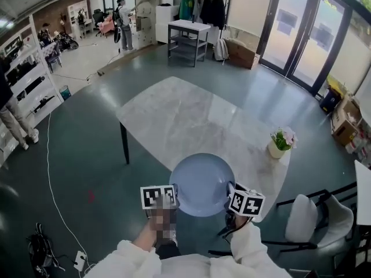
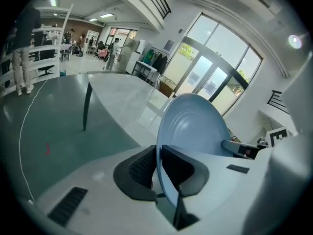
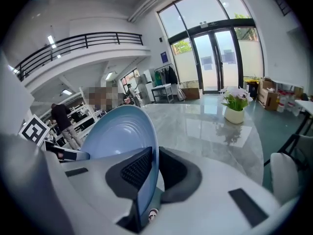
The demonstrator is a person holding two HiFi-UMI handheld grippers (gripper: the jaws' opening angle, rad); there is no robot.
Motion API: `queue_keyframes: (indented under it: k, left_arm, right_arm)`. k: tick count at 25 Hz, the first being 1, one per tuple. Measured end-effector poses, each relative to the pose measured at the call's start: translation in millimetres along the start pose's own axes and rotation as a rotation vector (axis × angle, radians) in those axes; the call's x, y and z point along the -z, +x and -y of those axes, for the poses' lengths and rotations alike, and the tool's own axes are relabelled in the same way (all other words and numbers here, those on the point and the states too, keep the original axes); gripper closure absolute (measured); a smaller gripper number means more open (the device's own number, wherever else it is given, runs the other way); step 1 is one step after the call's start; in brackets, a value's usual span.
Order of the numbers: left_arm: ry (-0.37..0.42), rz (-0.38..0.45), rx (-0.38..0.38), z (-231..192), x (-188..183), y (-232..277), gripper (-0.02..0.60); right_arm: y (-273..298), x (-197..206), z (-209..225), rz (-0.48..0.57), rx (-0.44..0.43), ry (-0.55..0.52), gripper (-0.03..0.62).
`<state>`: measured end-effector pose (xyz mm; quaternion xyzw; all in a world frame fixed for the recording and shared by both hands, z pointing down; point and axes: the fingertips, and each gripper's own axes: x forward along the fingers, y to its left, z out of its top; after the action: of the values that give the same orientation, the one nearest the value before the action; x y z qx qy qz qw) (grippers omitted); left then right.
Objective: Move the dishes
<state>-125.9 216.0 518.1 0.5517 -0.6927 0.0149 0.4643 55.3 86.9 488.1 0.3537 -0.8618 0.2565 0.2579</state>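
A pale blue plate (image 1: pixel 202 183) hangs over the near edge of the marble table (image 1: pixel 179 120), held between both grippers. My left gripper (image 1: pixel 174 194) is shut on the plate's left rim, and its own view shows the plate (image 2: pixel 195 129) clamped edge-on between the dark pads (image 2: pixel 142 168). My right gripper (image 1: pixel 232 197) is shut on the right rim. Its view has the plate (image 3: pixel 120 136) pinched between the pads (image 3: pixel 137 170), with the left gripper's fingertip on the far rim.
A small white pot of pink flowers (image 1: pixel 281 142) stands at the table's right edge, also in the right gripper view (image 3: pixel 235 104). A white chair (image 1: pixel 313 216) sits at my right. A cable (image 1: pixel 55 184) runs over the floor at left.
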Motion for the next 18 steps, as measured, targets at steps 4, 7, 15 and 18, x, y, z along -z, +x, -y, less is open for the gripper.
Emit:
queue_keyframes:
  k: [4, 7, 15, 18]
  left_arm:
    - [0.027, -0.012, 0.015, -20.0, -43.0, 20.0, 0.551]
    - [0.041, -0.032, 0.038, -29.8, -66.6, 33.4, 0.551]
    - [0.089, -0.092, 0.097, -29.7, -93.2, 76.5, 0.551]
    - [0.097, -0.137, 0.121, -23.2, -84.8, 93.7, 0.551]
  right_arm:
    - [31.1, -25.8, -12.2, 0.012, 0.036, 0.016, 0.502]
    - [47.4, -40.3, -17.8, 0.022, 0.057, 0.031, 0.503]
    - [66.7, -50.2, -4.6, 0.029, 0.133, 0.086, 0.507]
    - [68.8, -45.0, 11.4, 0.021, 0.165, 0.117, 0.507]
